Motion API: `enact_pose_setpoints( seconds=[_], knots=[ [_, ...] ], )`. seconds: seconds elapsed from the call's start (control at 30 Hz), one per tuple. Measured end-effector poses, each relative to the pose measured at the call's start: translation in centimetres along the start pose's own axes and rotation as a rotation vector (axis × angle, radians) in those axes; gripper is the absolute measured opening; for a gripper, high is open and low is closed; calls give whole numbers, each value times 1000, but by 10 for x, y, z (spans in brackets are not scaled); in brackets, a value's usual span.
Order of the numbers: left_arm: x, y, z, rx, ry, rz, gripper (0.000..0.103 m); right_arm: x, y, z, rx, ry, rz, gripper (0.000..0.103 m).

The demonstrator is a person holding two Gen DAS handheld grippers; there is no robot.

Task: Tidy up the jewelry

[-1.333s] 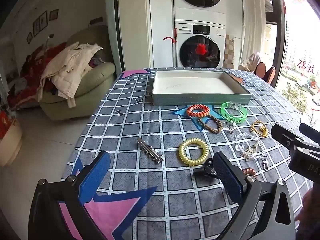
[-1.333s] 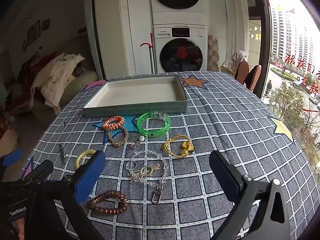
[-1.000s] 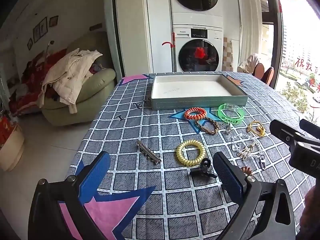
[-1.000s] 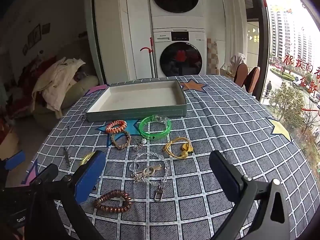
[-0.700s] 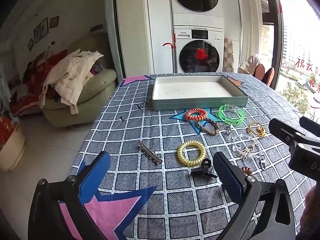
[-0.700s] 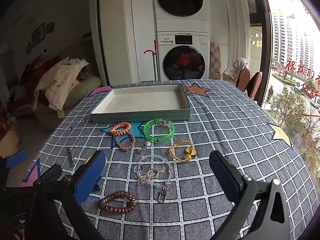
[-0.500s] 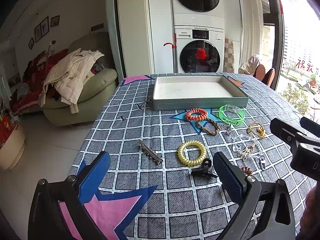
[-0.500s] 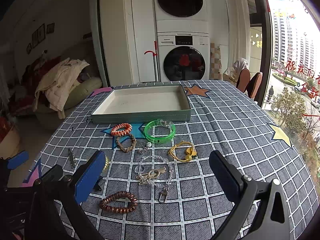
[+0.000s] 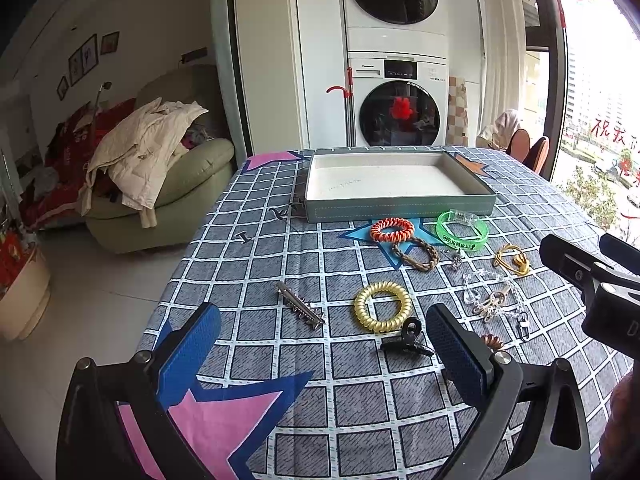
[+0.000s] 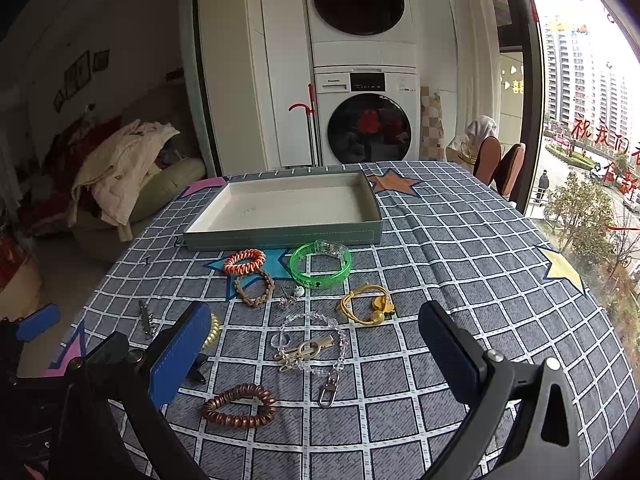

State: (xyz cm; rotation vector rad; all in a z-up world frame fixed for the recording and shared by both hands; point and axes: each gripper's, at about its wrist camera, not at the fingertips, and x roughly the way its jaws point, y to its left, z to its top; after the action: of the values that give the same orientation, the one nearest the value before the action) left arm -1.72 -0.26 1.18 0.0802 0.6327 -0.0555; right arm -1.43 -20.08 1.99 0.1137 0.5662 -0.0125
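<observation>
An empty grey-green tray [image 9: 400, 211] [image 10: 280, 237] stands at the far middle of the checked tablecloth. In front of it lie an orange coil band [image 9: 391, 229] [image 10: 244, 260], a green bracelet [image 9: 462, 231] [image 10: 320, 265], a brown braided bracelet [image 9: 416, 254], a yellow coil band [image 9: 382, 306], a silver hair clip [image 9: 300, 308], a black claw clip [image 9: 406, 342], a gold cord piece [image 10: 366, 304], a clear bead chain [image 10: 308, 346] and a copper coil band [image 10: 239, 405]. My left gripper [image 9: 320, 356] hovers open near the front edge. My right gripper [image 10: 316, 350] hovers open above the bead chain.
The table's left edge drops to a tiled floor with a green sofa [image 9: 160, 200] piled with clothes. Stacked washing machines [image 9: 394, 80] stand behind the table. Chairs [image 10: 500, 168] and a large window are at the far right.
Both grippers have risen and drawn back slightly, so the table items sit a little lower and farther in view. Nothing on the table has moved.
</observation>
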Motion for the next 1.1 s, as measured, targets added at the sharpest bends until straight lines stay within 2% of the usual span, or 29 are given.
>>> enact_pose_setpoints(
  seconds=[1.1],
  knots=[
    [5, 8, 1, -33, 16, 12, 103, 1, 1, -1, 5, -1, 13, 103]
  ],
)
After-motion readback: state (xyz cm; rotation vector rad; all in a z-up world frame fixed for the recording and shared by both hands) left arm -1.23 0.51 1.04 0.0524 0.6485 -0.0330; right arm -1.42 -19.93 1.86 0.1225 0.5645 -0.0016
